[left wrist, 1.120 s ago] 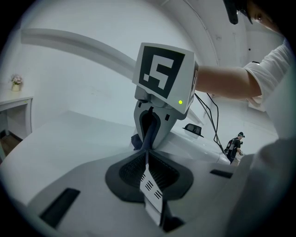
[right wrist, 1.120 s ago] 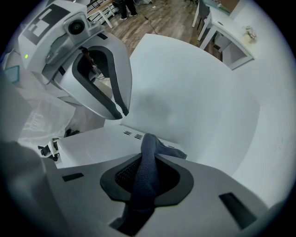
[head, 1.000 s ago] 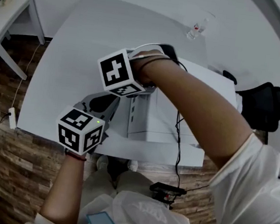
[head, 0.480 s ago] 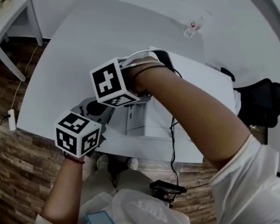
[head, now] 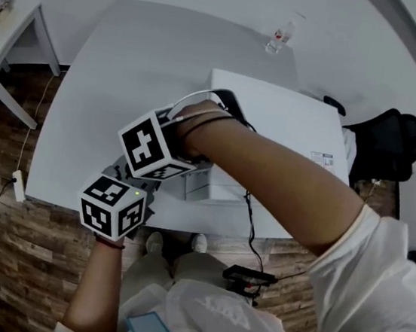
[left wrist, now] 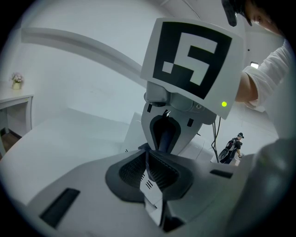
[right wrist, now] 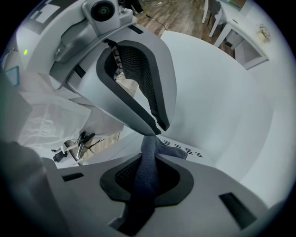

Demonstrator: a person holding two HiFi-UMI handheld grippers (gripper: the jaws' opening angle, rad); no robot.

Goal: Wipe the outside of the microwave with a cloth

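Note:
The white microwave (head: 278, 121) stands on the pale table (head: 104, 87). My right gripper (right wrist: 148, 178) is shut on a blue-grey cloth (right wrist: 147, 169), whose end lies on the microwave's vented side (right wrist: 182, 149) at its near left corner. In the head view the right gripper's marker cube (head: 150, 146) sits at that corner, with the arm crossing over the microwave's top. My left gripper (left wrist: 148, 173) is shut, and its tips (right wrist: 157, 126) hover right beside the cloth and the vented panel. From the left gripper view the right gripper (left wrist: 163, 136) shows head-on with dark cloth between its jaws.
A clear bottle (head: 280, 36) stands at the table's far edge. A black chair (head: 387, 147) is to the right, a small white side table (head: 9, 29) to the left. A cable (head: 250, 224) hangs off the front edge to a black device (head: 250, 277) on the wooden floor.
My right gripper has slid with the cloth along the microwave toward its near left corner, closer to the left gripper. The left gripper has hardly moved.

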